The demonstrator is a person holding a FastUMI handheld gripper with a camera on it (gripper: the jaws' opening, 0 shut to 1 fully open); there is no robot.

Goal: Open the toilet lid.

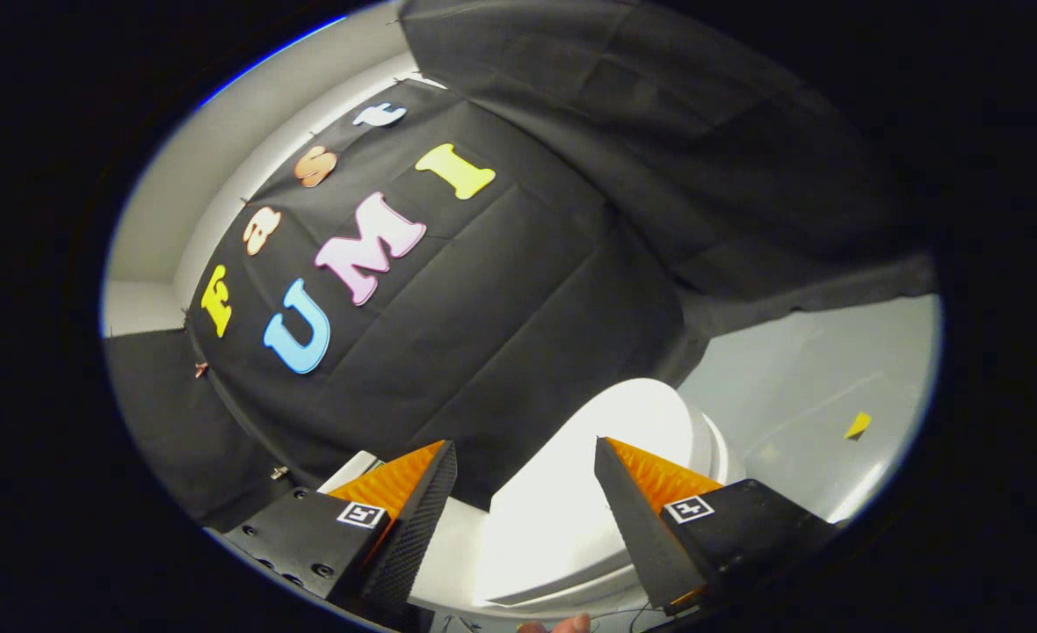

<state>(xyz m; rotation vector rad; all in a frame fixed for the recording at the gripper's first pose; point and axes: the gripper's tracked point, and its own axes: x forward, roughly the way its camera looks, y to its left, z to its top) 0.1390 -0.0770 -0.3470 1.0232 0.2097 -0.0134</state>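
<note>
A white toilet stands against the black cloth wall, its lid lying flat and closed over the bowl. My gripper hovers over the lid with its fingers wide apart and nothing between them. The lid shows through the gap between the fingers and stretches beyond the fingertip on the right. The toilet's white tank peeks out behind the other finger. I cannot tell how far above the lid the fingers are.
Pale floor spreads out past the toilet's far side, with a small yellow scrap lying on it. Black cloth covers the wall behind the toilet. A fingertip of a person's hand shows just below the gripper.
</note>
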